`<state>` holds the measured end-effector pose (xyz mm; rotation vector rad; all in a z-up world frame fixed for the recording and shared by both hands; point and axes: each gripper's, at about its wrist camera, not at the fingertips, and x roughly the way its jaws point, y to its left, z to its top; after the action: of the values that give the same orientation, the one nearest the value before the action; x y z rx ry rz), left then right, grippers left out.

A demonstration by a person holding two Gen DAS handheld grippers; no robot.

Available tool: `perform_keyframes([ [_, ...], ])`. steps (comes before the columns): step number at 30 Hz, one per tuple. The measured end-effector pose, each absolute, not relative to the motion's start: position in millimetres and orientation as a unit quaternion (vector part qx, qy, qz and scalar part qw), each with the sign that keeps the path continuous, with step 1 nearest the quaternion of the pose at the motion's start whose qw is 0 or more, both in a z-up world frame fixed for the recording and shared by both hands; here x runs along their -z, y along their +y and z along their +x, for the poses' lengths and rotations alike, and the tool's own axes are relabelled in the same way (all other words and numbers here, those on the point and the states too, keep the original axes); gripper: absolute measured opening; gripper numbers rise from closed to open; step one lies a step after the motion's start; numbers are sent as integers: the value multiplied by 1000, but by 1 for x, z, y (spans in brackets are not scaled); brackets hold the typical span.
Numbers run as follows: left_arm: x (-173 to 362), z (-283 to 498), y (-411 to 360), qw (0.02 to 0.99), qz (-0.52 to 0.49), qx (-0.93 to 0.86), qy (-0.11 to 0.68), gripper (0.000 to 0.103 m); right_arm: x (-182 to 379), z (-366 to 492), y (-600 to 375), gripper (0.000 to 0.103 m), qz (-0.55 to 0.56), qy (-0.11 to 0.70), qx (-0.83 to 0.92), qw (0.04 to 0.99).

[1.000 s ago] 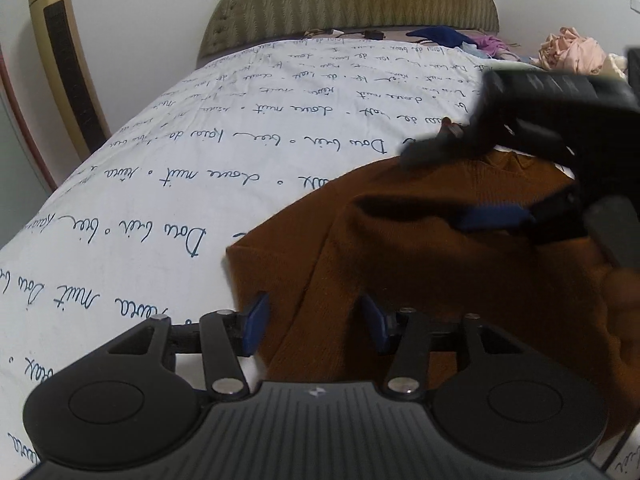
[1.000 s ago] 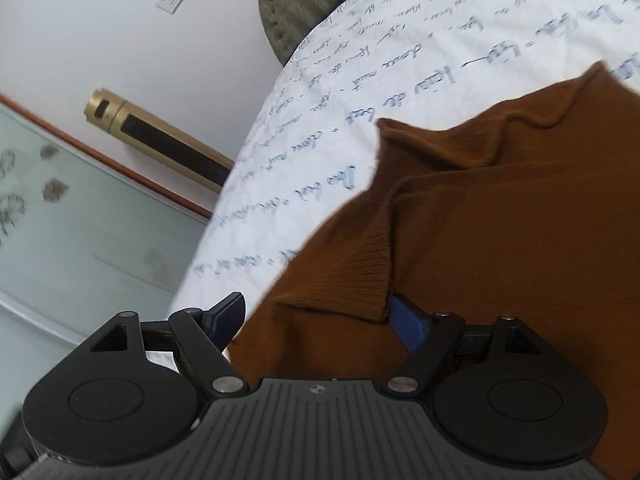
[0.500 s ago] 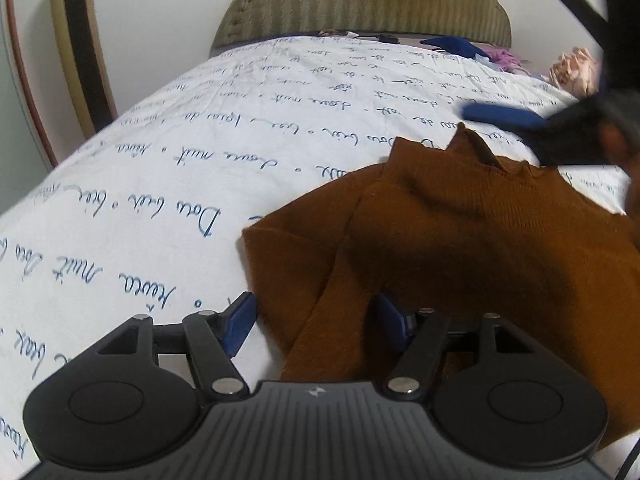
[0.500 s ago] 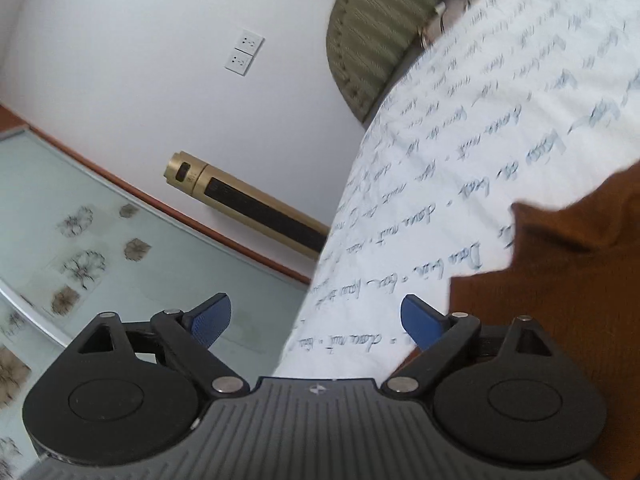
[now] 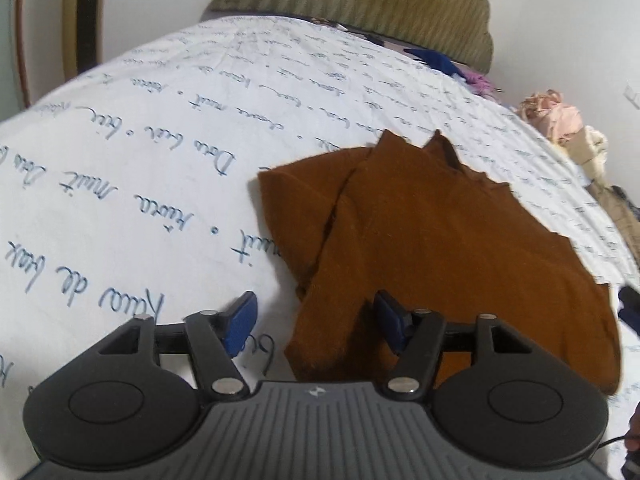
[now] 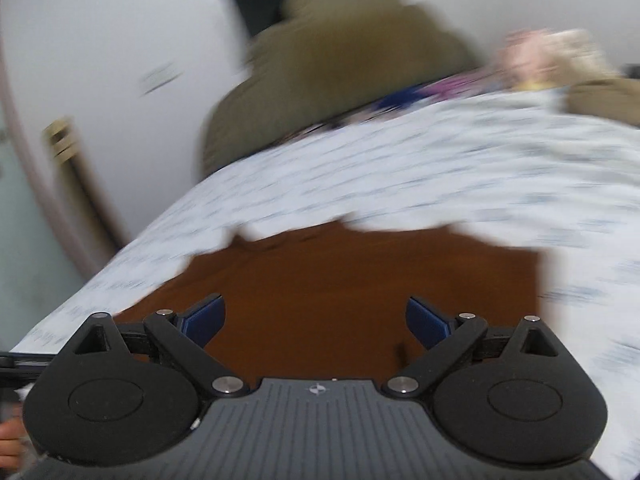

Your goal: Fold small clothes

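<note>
A small rust-brown knit sweater (image 5: 440, 248) lies flat on the bed, its left sleeve folded in over the body. My left gripper (image 5: 316, 322) is open at the sweater's near left hem, with the folded edge between its blue fingers but not pinched. In the blurred right wrist view the sweater (image 6: 360, 280) fills the middle, and my right gripper (image 6: 314, 322) is open and empty just above its near part.
The bed has a white sheet with blue script (image 5: 160, 152) and an olive padded headboard (image 5: 360, 4). Loose clothes, blue, purple and pink (image 5: 556, 116), lie at the far right by the headboard. A gold tower fan (image 5: 84, 16) stands left of the bed.
The right gripper has swung away from the sweater's far side and out of the left view, back over the near part. The left gripper stayed open at the hem.
</note>
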<state>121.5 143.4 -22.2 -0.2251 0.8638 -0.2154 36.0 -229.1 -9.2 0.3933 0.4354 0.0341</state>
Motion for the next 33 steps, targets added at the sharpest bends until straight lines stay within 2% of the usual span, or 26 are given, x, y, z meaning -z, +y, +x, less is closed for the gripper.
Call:
perform_keyframes([
  [3,23,119,140,890,-113,127,423,26,18,9,-262,94,189,229,34,954],
  [4,23,117,138,891,-112,127,421,21,23,4,-269,91,187,239,35,952],
  [5,22,115,136,895,-106,125,416,18,26,-1,-273,84,187,248,30,950],
  [7,19,110,130,901,-94,121,406,13,35,-1,-272,62,192,263,8,946],
  [8,17,108,128,904,-88,118,402,12,40,-1,-271,35,198,270,0,942],
  [9,16,105,126,906,-82,116,398,11,45,1,-271,14,205,281,-4,938],
  [12,10,98,130,908,-84,114,394,9,50,-1,-272,11,220,277,-11,935],
  [16,11,88,141,908,-80,110,397,5,26,-30,-269,9,168,257,-2,952],
  [21,20,81,140,910,-49,106,398,6,33,-29,-254,8,68,300,20,951],
  [22,16,78,139,913,-43,104,393,8,34,-31,-256,12,72,295,37,952],
  [24,8,73,138,917,-31,95,387,9,25,-38,-260,31,91,270,59,957],
  [25,4,72,135,919,-22,90,383,9,18,-41,-259,35,92,252,65,961],
  [29,-8,72,122,927,1,77,366,10,-4,-29,-230,61,52,218,12,974],
  [33,-15,76,106,933,8,74,353,10,2,1,-193,72,28,217,-52,974],
])
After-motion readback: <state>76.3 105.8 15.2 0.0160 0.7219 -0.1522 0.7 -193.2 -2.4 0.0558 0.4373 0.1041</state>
